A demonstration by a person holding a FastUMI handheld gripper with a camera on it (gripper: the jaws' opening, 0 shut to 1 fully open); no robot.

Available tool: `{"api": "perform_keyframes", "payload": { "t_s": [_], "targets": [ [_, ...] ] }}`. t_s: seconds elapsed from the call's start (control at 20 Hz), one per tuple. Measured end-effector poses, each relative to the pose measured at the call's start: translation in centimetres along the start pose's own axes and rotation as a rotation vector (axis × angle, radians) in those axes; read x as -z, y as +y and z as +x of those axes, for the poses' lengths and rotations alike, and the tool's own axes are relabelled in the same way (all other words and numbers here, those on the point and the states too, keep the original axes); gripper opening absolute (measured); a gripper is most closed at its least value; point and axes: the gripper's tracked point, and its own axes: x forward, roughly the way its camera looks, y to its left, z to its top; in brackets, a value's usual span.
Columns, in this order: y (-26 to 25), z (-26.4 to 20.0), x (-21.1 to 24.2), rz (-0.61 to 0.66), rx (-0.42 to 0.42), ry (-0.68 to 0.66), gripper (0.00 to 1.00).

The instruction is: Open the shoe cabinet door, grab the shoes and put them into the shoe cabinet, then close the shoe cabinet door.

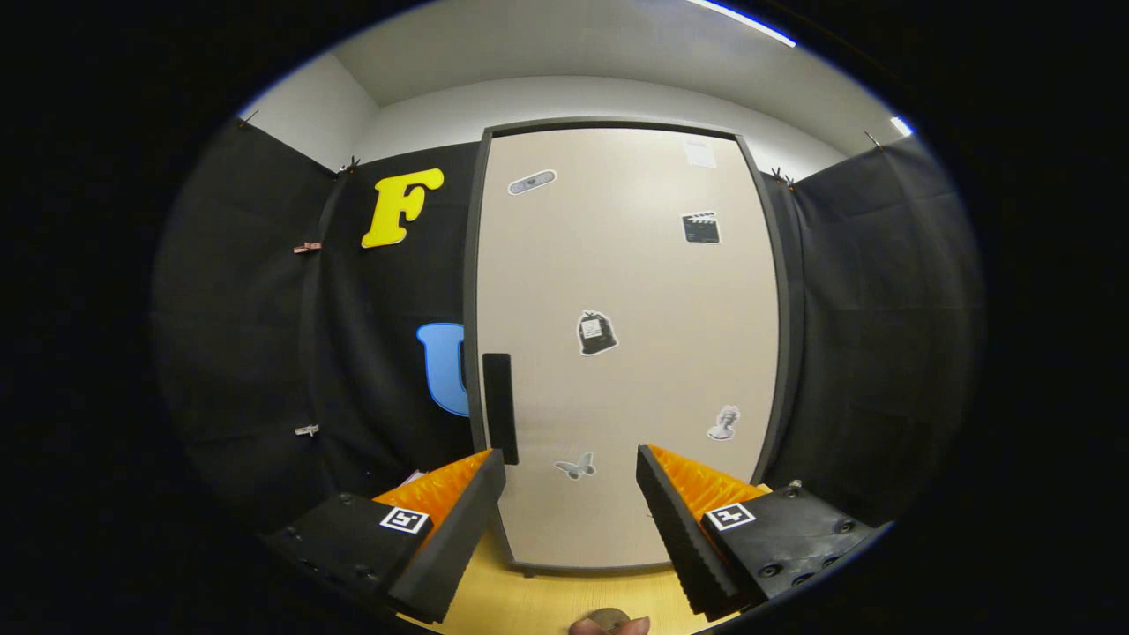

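Note:
The shoe cabinet [626, 265] stands upright straight ahead, its beige door shut inside a dark grey frame. Several small stickers dot the door. A dark vertical handle [499, 407] sits on the door's left edge, low down. My gripper [571, 463] is open, with nothing between its fingers. The left fingertip [487, 467] lies just below the handle's lower end, still short of the door. The cabinet rests on a light wooden surface [564, 600].
Black cloth walls close in on both sides of the cabinet. Small clips [307, 248] hold the cloth on the left. A fingertip of a person's hand [609, 624] shows at the near edge, below my fingers.

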Motion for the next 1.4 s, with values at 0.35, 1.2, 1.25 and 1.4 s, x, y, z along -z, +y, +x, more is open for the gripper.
{"api": "perform_keyframes", "payload": {
  "t_s": [0.35,1.2,1.25,1.4],
  "targets": [
    [5.0,5.4,2.8,0.025,-0.042,0.051,0.97],
    [5.4,15.4,3.6,0.03,0.088,0.031,0.59],
    [5.5,15.1,3.5,0.034,0.092,0.027,0.4],
    [5.4,15.4,3.5,0.0,0.077,0.016,0.33]
  ]
}}
